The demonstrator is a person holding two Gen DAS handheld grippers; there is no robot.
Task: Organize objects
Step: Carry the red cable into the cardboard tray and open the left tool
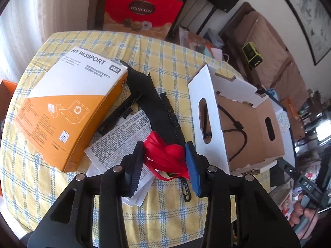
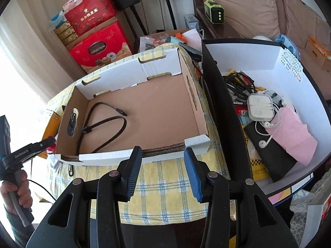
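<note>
- On the yellow checked tablecloth, your left gripper has its two pads pressed against a bundle of red strap, which fills the gap between them.
- From the left wrist view you see the red strap bunched into folds, its long axis running roughly across the jaws from pad to pad, with a loop hanging toward the camera and a small black clip dangling below it.
- That same view shows what the other one mostly hides: an orange-and-white drive box lying flat to the left, a printed paper sheet under the strap, and black plastic pieces lying between the drive box and the cardboard box.
- The cardboard box sits just to the right of the strap, its white end wall with an oval handle hole facing you.
- From the right wrist view you see inside the cardboard box: a black cable lies looped on the brown floor, near the left wall.
- Your right gripper hangs over the tablecloth just before the box's near wall, fingers parted with nothing between them.
- Only the right wrist view shows the white bin to the right, holding white earphones, a pink pouch and tangled cords.
- At its left edge you see your left gripper with a bit of red at its tip, beside the box's outer wall.
</note>
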